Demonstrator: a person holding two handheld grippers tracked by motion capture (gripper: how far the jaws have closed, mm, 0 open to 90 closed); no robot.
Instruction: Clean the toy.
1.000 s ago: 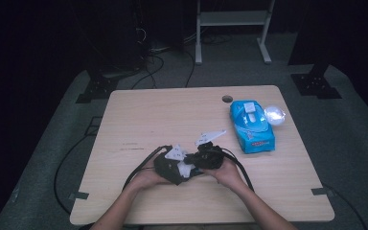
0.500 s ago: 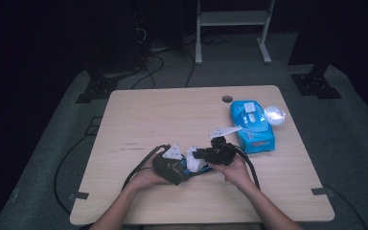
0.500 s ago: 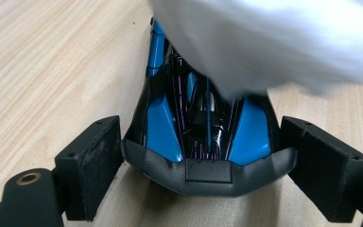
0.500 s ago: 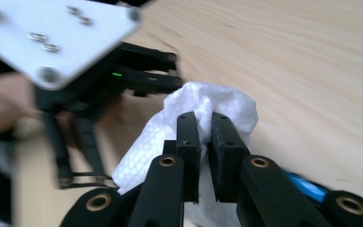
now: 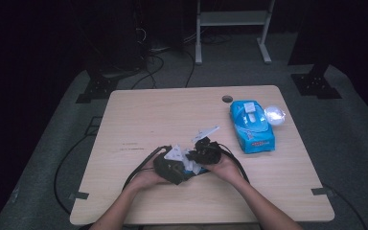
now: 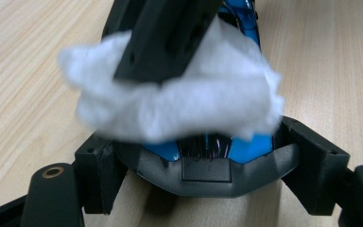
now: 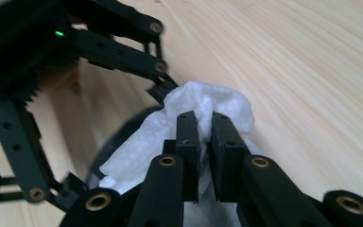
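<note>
Beside the tools, blue wipes pack [image 5: 252,126], clear ball [image 5: 274,115]

Both forearms come in low and meet in the middle. The left tongs [image 5: 184,165] sit just beside the right tongs [image 5: 197,160], tips touching. The left jaws have just been closing around something. The right jaws are pinched tight together.

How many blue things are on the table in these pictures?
2. One is the blue wipes pack at the table's far right. The other is a blue-and-black object between the left gripper's jaws, under the white wipe. More may be hidden beneath the hands.
</note>
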